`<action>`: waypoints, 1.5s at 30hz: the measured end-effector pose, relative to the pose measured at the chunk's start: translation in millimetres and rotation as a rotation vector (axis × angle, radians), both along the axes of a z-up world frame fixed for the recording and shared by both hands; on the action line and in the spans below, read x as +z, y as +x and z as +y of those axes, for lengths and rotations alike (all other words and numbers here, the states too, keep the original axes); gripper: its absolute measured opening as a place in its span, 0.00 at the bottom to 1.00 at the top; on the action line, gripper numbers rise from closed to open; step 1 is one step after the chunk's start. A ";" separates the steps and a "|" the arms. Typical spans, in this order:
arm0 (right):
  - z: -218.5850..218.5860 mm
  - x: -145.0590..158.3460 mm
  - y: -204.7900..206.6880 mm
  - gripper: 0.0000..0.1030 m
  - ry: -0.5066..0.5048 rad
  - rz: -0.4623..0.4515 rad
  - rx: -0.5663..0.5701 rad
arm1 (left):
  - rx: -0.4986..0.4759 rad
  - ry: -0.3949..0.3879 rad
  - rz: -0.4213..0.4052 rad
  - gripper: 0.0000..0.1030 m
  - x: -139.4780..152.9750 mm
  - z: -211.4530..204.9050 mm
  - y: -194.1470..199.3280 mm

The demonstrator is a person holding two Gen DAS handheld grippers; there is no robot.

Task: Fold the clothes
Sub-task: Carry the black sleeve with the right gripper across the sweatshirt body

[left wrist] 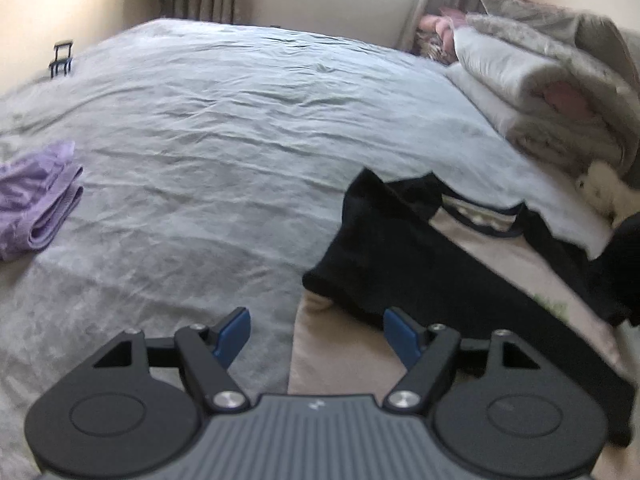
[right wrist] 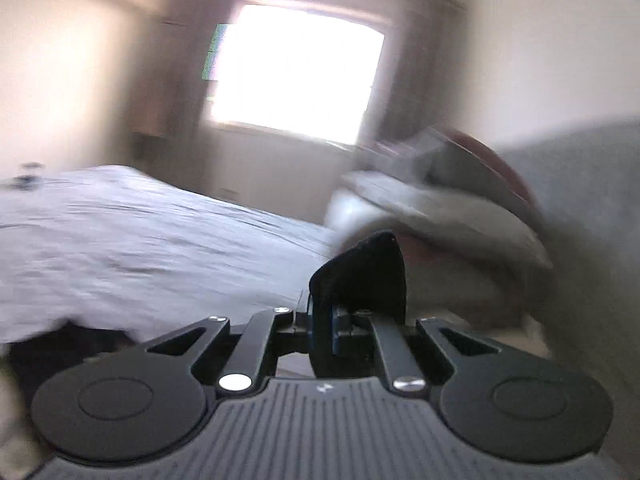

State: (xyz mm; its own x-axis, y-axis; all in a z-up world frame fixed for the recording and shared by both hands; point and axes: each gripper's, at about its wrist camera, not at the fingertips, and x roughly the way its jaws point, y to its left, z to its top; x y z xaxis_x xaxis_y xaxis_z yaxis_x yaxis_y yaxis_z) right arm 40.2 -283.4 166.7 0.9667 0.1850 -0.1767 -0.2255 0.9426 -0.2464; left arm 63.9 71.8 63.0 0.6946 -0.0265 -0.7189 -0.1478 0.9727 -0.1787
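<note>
Folding under way: right gripper (right wrist: 320, 320) jaws pinching black-and-beige T-shirt (left wrist: 420, 248) sleeve; left gripper (left wrist: 316, 332) jaws spread; folded lilac cloth (left wrist: 36, 208) far left on bed (left wrist: 240, 120), done.

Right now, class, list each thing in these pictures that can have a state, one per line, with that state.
Left tongs: open, holding nothing, above the shirt's edge.
Right tongs: shut on black cloth.
Black and beige shirt: spread on the bed, one black sleeve folded across it.
Purple garment: folded, lying on the bed.
Bed sheet: wrinkled.
Blankets: folded and stacked.
</note>
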 end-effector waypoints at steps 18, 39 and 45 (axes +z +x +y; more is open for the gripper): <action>150.7 -119.4 -107.7 0.09 -0.284 0.185 0.471 | -0.194 -0.420 0.030 0.56 3.5 6.9 -14.2; 171.6 -141.7 -143.5 0.32 -0.550 0.296 0.757 | -0.383 -0.196 0.191 0.40 -17.7 -42.6 -31.2; 145.9 -121.1 -111.7 0.35 -0.408 0.418 0.719 | -0.398 -0.153 0.183 0.39 -17.7 -36.0 -37.7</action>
State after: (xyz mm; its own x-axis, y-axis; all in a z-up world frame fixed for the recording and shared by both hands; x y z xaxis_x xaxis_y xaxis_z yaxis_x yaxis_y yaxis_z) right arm -71.5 -137.5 45.6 0.4860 0.5625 -0.6689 -0.8681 0.3993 -0.2949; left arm 26.3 35.7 45.3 0.4710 -0.3809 -0.7956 0.1897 0.9246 -0.3304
